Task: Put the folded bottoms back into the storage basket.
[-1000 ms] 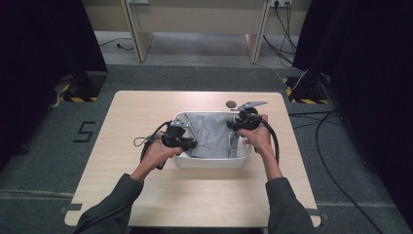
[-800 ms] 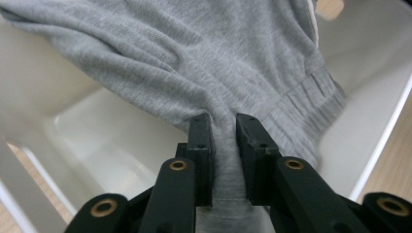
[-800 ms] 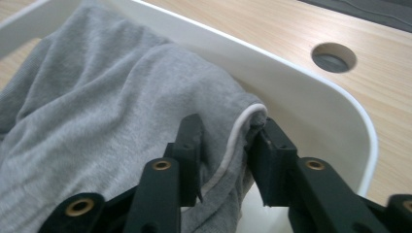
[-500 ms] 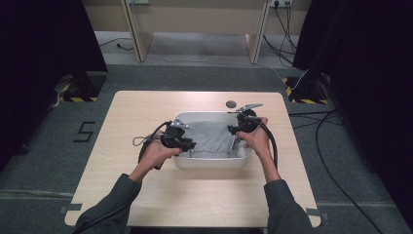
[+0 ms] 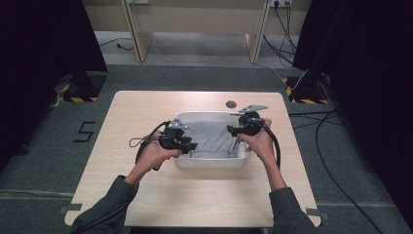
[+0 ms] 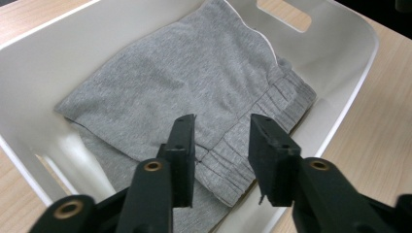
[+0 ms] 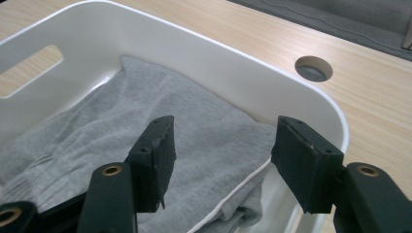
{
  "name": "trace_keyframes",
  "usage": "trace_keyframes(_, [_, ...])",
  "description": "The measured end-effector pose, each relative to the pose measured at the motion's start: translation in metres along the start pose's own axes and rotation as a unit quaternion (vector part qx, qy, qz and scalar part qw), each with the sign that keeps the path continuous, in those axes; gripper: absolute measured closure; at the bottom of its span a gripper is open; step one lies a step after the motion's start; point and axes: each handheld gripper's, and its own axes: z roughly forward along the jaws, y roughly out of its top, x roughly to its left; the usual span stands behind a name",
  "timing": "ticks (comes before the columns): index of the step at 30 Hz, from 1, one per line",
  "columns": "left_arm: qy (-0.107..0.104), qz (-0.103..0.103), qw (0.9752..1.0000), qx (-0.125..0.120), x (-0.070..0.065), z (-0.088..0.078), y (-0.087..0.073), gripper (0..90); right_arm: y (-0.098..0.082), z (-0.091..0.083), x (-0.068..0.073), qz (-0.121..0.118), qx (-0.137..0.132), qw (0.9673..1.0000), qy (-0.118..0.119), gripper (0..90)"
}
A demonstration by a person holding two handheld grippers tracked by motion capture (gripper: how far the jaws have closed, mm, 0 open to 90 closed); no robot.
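Note:
A white plastic tub [image 5: 209, 163] stands in the middle of the wooden table [image 5: 146, 112]. A folded grey garment [image 5: 210, 139] with an elastic waistband [image 6: 272, 104] lies flat inside it. My left gripper [image 5: 191, 146] hovers over the tub's left end. In the left gripper view its jaws [image 6: 222, 126] stand apart above the waistband, pinching nothing. My right gripper [image 5: 233, 130] is over the tub's right end, and its jaws [image 7: 226, 131] stand wide above the garment's white-piped edge [image 7: 243, 187]. Both pairs of jaws have just been opening, with no cloth between the pads.
A round cable hole [image 5: 231, 104] sits in the tabletop just behind the tub. The tub has handle cut-outs [image 6: 284, 12] in its end walls. Cables [image 5: 341, 161] run across the floor to the right, and dark curtains flank the table.
Both hands stay at the tub's two ends, almost where they were. The garment lies loose in the tub, with the jaws apart above it.

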Motion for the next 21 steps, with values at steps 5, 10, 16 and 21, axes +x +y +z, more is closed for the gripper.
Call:
trace_keyframes(5, [-0.013,-0.007,0.9997,-0.021,0.000,-0.009,-0.004,47.9,-0.004,-0.007,0.006,-0.005,-0.011,0.9999,0.012,40.2])
trace_keyframes(10, [-0.015,-0.012,0.9991,-0.038,-0.001,-0.021,-0.007,39.3,-0.007,-0.015,0.010,-0.009,-0.021,0.9996,0.015,38.3])
trace_keyframes(16, [-0.013,-0.018,0.9986,-0.048,-0.005,-0.031,-0.012,32.0,-0.013,-0.024,0.016,-0.008,-0.035,0.9990,0.026,37.7])
trace_keyframes(21, [-0.008,-0.011,0.9985,-0.053,-0.008,-0.040,-0.017,29.0,-0.019,-0.029,0.021,-0.025,-0.036,0.9985,0.031,37.9])
